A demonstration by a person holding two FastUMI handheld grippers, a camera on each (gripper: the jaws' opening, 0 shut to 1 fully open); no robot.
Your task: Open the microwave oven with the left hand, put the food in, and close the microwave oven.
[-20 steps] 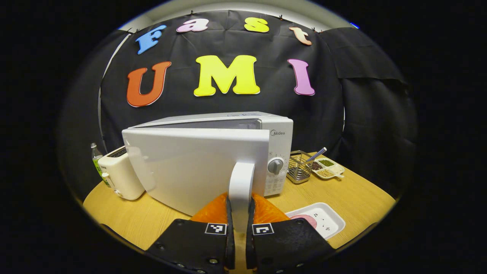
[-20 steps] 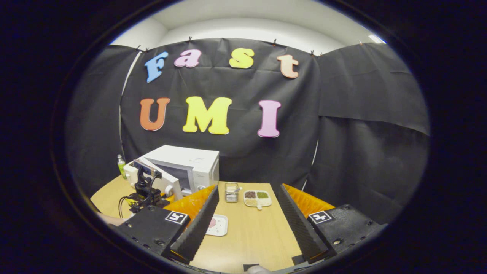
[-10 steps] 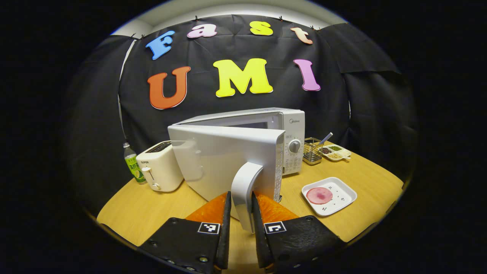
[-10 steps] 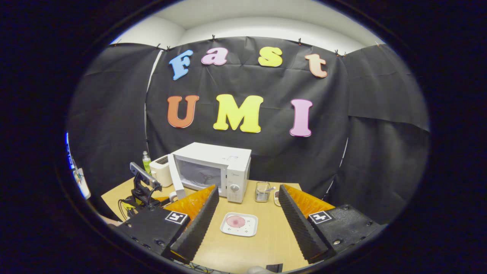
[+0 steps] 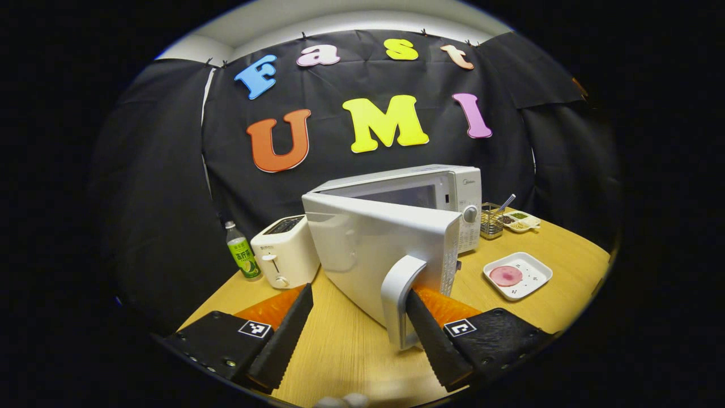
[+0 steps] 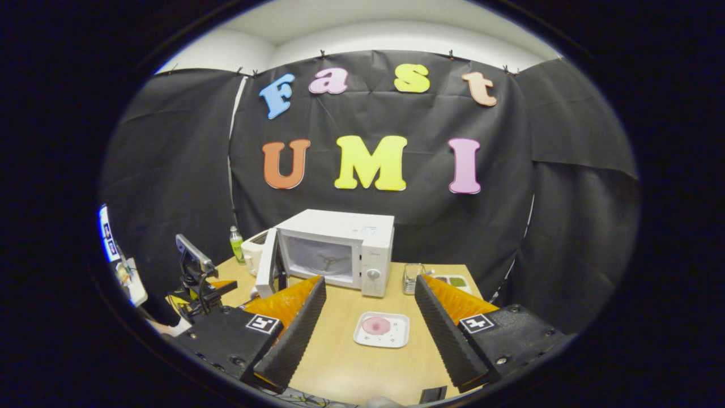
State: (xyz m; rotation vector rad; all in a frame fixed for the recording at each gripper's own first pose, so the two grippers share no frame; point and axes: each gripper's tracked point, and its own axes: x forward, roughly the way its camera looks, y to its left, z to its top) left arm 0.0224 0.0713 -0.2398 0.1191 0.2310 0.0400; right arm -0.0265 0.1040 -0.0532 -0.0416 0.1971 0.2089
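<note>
Having just released the curved white door handle (image 5: 399,300), the left gripper (image 5: 362,334) stands spread, the right gripper (image 6: 368,328) also wide, so the pink food slice (image 6: 376,325) comes next.

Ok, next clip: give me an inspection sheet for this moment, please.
Surface: round wooden table.
Job's things: microwave, door swung open; pink food slice on white plate.
Clutter: toaster, green bottle, wire basket, divided dish.
Grippers: left hand-held gripper open, door handle between its fingers; right hand-held gripper open, empty.
Cables: dark wires at left gripper.
Surroundings: black cloth wall.
</note>
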